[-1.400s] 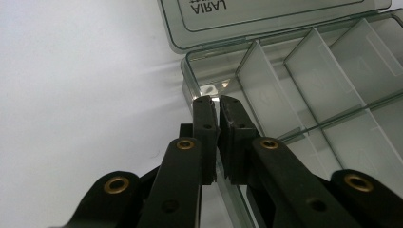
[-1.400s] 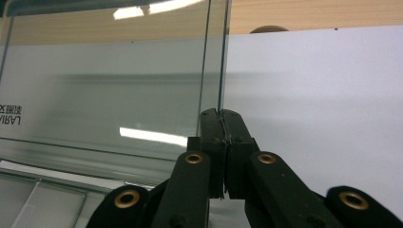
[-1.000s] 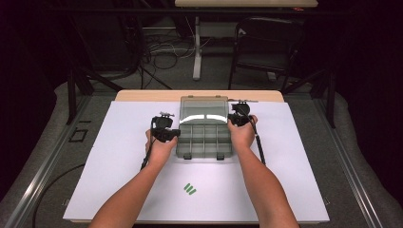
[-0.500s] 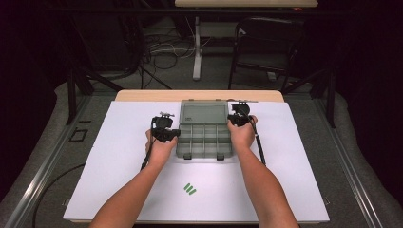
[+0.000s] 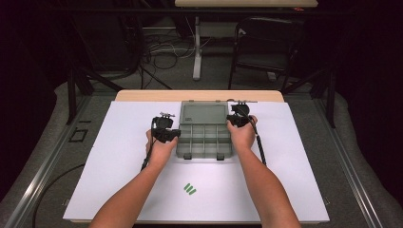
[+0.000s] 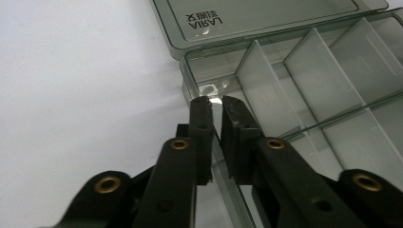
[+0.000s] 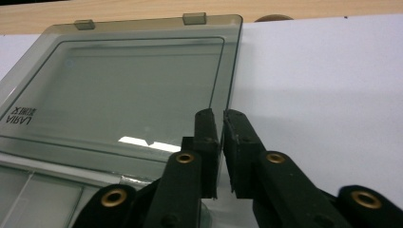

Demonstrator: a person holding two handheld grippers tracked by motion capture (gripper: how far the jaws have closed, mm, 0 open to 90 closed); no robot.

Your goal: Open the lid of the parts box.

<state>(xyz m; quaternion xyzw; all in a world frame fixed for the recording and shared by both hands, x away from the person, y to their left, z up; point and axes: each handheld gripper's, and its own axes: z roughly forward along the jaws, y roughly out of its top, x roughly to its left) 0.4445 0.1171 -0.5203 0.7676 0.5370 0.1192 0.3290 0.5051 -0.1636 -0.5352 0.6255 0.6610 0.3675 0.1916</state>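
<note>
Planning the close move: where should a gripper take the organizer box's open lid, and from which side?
Take the lid at its free far edge, near the two latch tabs, coming from the table's far side. It lies flat, hinged to the box, so that edge probably gives most leverage. A corner should also work.

Box (image 5: 204,140) on mat (image 5: 119,166), lid (image 5: 204,113) behind.

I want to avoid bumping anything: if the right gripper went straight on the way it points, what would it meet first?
Probably the box's open lid: the right gripper sits at its side edge, aimed along it toward the table's far edge.
</note>
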